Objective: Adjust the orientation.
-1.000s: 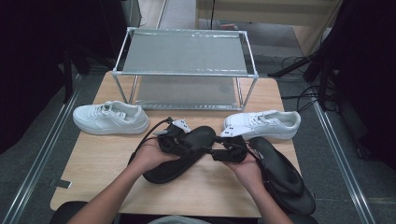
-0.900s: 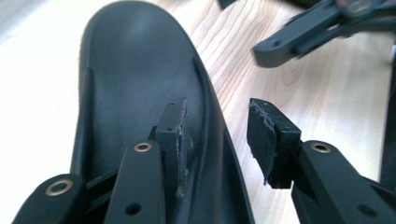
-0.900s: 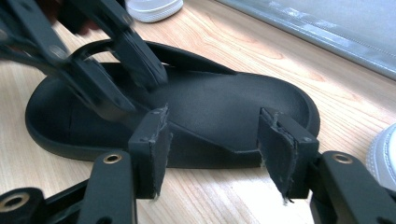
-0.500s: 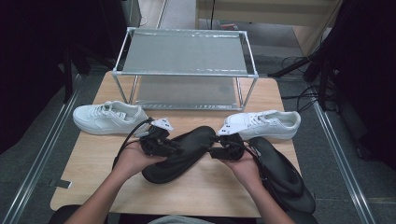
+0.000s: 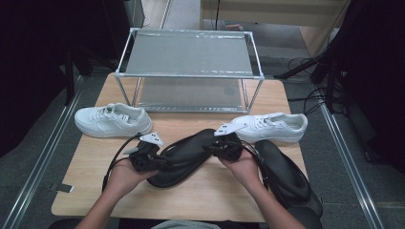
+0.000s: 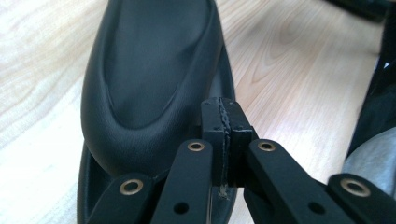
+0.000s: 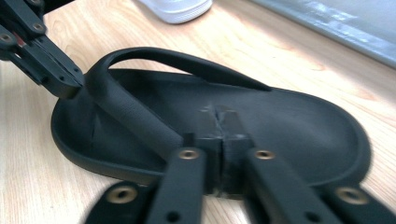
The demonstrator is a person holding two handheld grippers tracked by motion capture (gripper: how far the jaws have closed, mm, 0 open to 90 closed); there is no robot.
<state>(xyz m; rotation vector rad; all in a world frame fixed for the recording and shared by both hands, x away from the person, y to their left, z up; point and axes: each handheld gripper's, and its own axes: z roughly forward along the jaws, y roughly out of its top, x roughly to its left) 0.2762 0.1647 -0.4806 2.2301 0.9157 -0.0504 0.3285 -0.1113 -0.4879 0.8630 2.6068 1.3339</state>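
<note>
1 black sandal (image 5: pixel 184 157) lies at the middle of the table (image 5: pixel 86 191), running diagonally from near left to far right, and we hold it at both ends. Our left gripper (image 5: pixel 160 161) meets its near-left end; in the left gripper view its jaws have just been closing and now stand pressed together beside the strap (image 6: pixel 140 84), with only a thin sliver of the sandal's edge, if anything, caught between the pads. We cannot tell for certain that it grips. Our right gripper (image 5: pixel 215 148) sits at the far-right end; in the right gripper view its jaws have likewise just been closing and are pinched tight on the sandal's rim (image 7: pixel 219 140), the footbed stretching away beyond them and the left gripper touching the strap at the far side.

1 more black sandal (image 5: pixel 286 176) lies just right of our right hand (image 5: pixel 246 167). 2 white sneakers rest farther back: 1 (image 5: pixel 112 120) at the left, 1 (image 5: pixel 272 126) at the right, near the first sandal's far end. Behind them stands a metal rack (image 5: pixel 191 52) with 2 shelves.
</note>
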